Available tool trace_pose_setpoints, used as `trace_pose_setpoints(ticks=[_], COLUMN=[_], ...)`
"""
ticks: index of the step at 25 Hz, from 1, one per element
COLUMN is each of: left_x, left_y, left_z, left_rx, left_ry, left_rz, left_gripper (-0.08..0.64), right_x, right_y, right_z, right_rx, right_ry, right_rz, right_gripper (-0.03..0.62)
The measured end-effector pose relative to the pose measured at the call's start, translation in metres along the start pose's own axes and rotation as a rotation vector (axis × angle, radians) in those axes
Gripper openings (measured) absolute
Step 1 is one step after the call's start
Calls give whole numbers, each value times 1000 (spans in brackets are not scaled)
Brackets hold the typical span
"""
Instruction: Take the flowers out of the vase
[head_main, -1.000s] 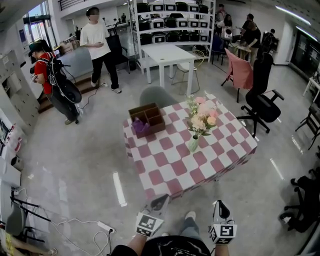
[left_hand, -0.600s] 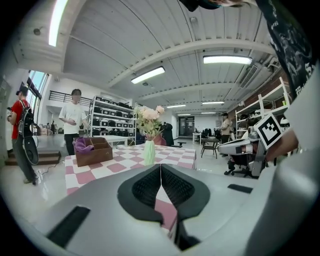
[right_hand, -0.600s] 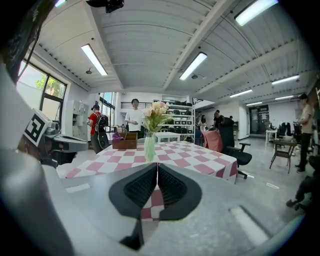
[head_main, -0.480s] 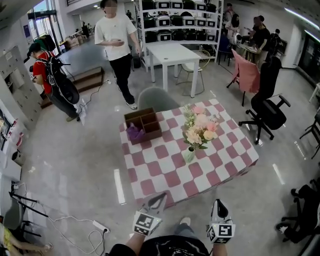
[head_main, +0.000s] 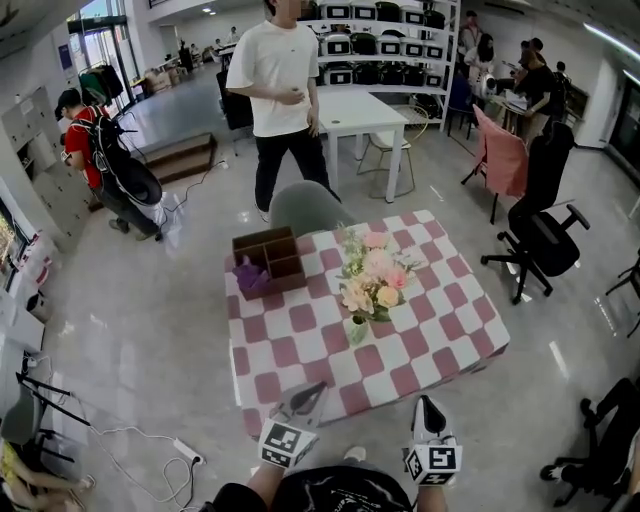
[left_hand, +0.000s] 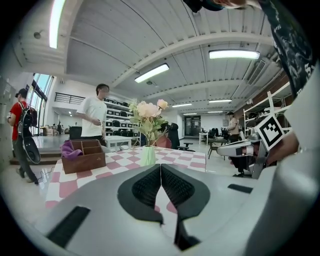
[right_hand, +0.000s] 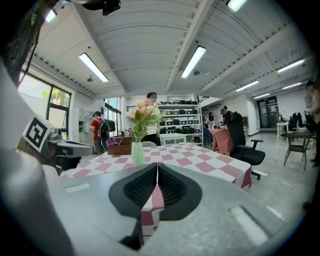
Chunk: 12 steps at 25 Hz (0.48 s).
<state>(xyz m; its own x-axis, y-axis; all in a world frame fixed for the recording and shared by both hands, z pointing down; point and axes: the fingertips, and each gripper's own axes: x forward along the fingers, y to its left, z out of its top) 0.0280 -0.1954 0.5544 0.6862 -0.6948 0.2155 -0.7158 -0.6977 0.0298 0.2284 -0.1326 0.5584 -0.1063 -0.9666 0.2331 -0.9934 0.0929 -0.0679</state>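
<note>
No word, number or brand can be read anywhere. The only printed signs are the black-and-white square markers (head_main: 287, 446) on the cubes of the left gripper (head_main: 319, 389) and the right gripper (head_main: 427, 402), and these show blocky patterns, not characters

My head view looks steeply down from just off the near edge of the checked table (head_main: 420, 350), far enough back to take in the whole top. The left gripper (head_main: 314, 392) and right gripper (head_main: 428, 406) sit at its bottom edge. Both gripper views look nearly level along their own jaws from about tabletop height, facing across the table from that near side. Each catches the other gripper at its side. All three views share the vase (head_main: 357, 331), the wooden box (head_main: 272, 284) and the person in a white T-shirt (head_main: 283, 70).
</note>
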Motion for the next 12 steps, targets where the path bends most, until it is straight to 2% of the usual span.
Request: trace_pose_setpoints(ticks=[7, 12], left_x=[31, 36], left_y=[-9, -4], left_z=[11, 16], left_rx=[1, 0], left_ry=[-20, -17], left_rz=[39, 72], left_gripper=[12, 11], right_x=[27, 40], right_y=[-25, -25], right_z=[14, 28], right_rx=[-13, 6], right_ry=[-10, -29], right_rz=[70, 127], right_gripper=[9, 30])
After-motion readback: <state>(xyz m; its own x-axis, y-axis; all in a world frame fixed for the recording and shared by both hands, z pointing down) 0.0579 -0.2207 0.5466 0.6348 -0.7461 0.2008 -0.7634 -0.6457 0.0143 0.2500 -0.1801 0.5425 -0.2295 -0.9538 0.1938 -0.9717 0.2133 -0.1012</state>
